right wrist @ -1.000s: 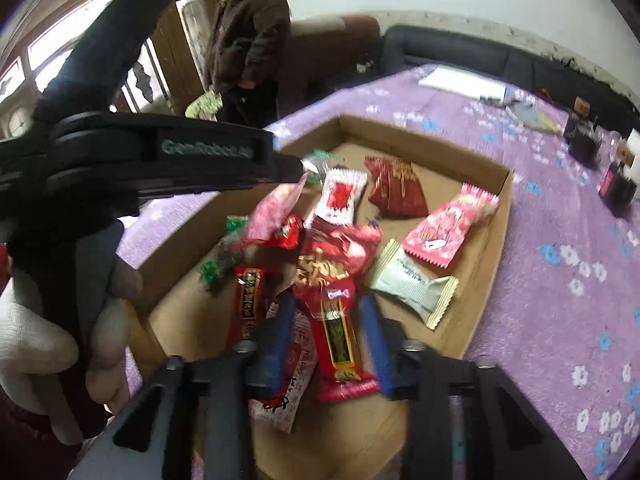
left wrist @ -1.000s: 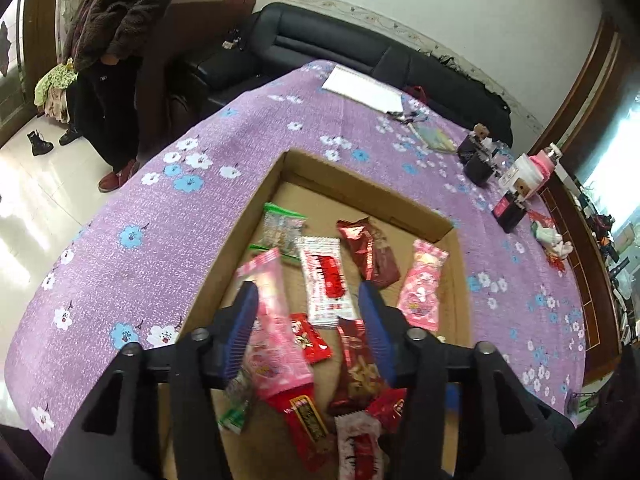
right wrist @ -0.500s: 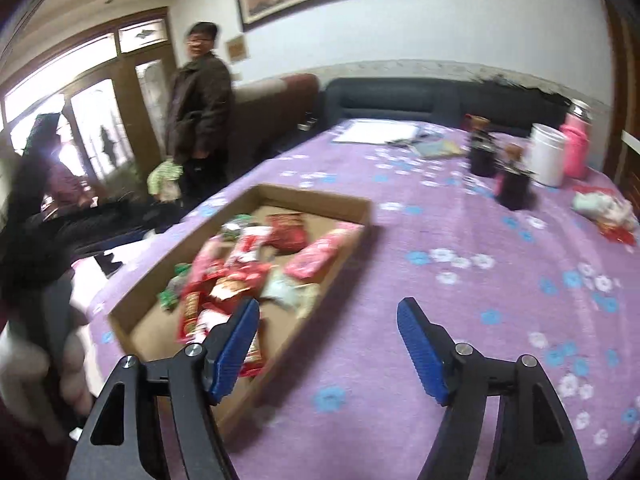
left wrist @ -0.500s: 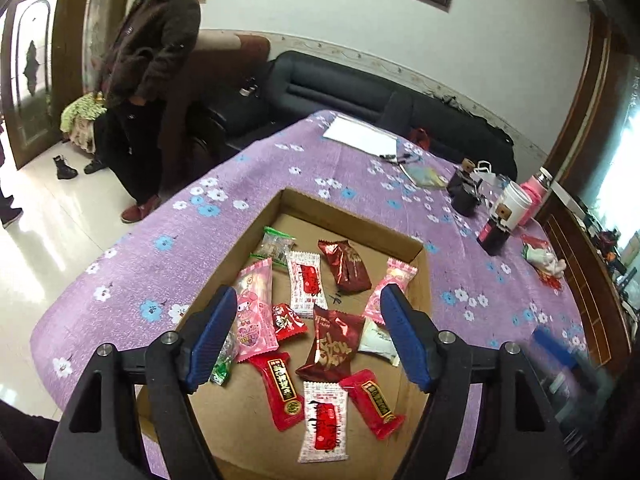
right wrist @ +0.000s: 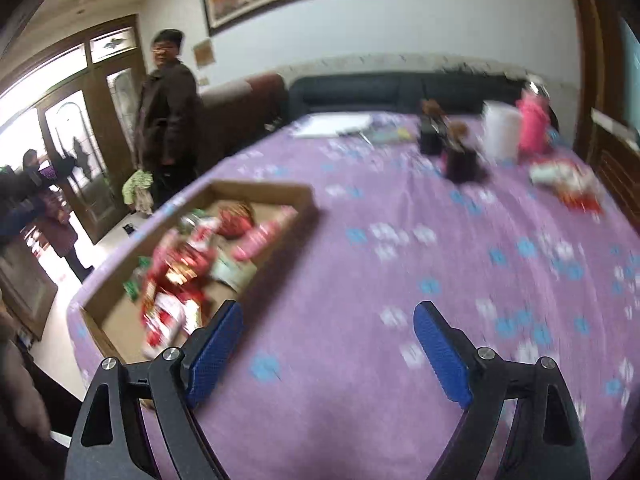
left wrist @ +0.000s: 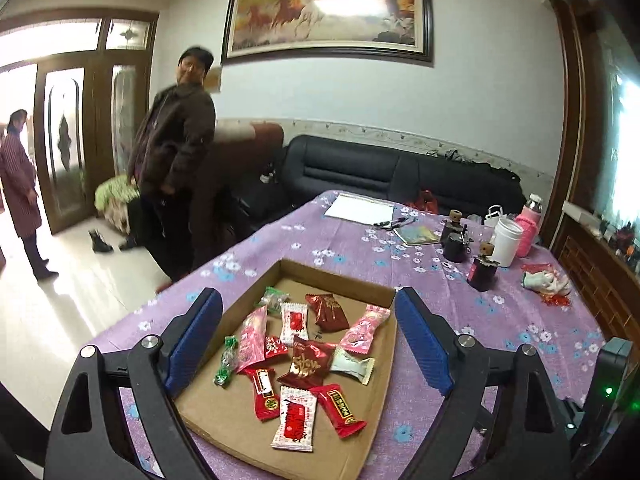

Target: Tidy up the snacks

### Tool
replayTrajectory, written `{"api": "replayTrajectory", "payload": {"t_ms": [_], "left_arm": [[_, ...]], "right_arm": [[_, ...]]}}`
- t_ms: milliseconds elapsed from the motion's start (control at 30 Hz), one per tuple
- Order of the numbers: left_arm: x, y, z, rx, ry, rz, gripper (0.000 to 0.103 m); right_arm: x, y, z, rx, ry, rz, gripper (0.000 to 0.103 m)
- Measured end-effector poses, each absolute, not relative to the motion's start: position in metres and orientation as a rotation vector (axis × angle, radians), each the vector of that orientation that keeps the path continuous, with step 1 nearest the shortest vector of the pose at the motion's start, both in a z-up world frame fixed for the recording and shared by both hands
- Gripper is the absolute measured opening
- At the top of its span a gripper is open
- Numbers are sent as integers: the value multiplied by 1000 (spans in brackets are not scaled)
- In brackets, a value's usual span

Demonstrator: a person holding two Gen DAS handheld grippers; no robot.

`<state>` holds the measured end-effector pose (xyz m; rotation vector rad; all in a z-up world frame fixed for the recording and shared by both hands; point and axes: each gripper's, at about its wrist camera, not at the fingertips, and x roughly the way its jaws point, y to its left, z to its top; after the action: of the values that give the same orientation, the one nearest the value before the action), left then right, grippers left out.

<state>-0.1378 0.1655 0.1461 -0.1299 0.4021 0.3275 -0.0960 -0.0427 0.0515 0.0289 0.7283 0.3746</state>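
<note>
table: big one under a purple floral cloth (left wrist: 500, 320), fills both my views
sofa: dark, against the far wall behind the table (left wrist: 360, 168)
painting: framed horses, on the wall above the sofa (left wrist: 328, 12)
bystander: person in a dark jacket (left wrist: 176, 152) standing off the table's left side; second person in a reddish coat (left wrist: 18, 184) by the glass doors
cardboard tray: shallow open box (left wrist: 340, 280) on the cloth near the table's front-left edge; in my right view it sits off to the left (right wrist: 260, 192), blurred
snacks: all inside the tray, loose spread; dark red packs (left wrist: 307, 362), a white pack with red print (left wrist: 294, 420), pink packs (left wrist: 364, 328), a green twist candy (left wrist: 225, 360), a pale pack (left wrist: 352, 366), small red bars (left wrist: 338, 404)
far clutter: white cup (left wrist: 506, 240), pink bottle (left wrist: 528, 224), dark jars (left wrist: 454, 240), sheet of paper (left wrist: 360, 208), all well apart from the tray
left gripper: (left wrist: 308, 344) hanging above the tray, jaws opening, wide apart, blue pads (left wrist: 192, 344) clear of every pack, nothing grasped
right gripper: (right wrist: 328, 352) over bare cloth just right of the tray, jaws opening, nothing between them, nothing grasped; this view is motion-blurred
</note>
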Motion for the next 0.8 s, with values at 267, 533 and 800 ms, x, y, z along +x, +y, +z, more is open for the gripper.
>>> {"api": "replayTrajectory", "payload": {"t_ms": [267,533,800], "left_arm": [[-130,141,138,-61,455,346,103],[-119,144,110,-86,638,327,103],[-122,159,89,-136,709,312,103]], "right_arm": [[-100,-77,57,79,713,329,89],[-106,-42,55,44,730,363,89],[-114,-11,57,-39,711,342,89]]}}
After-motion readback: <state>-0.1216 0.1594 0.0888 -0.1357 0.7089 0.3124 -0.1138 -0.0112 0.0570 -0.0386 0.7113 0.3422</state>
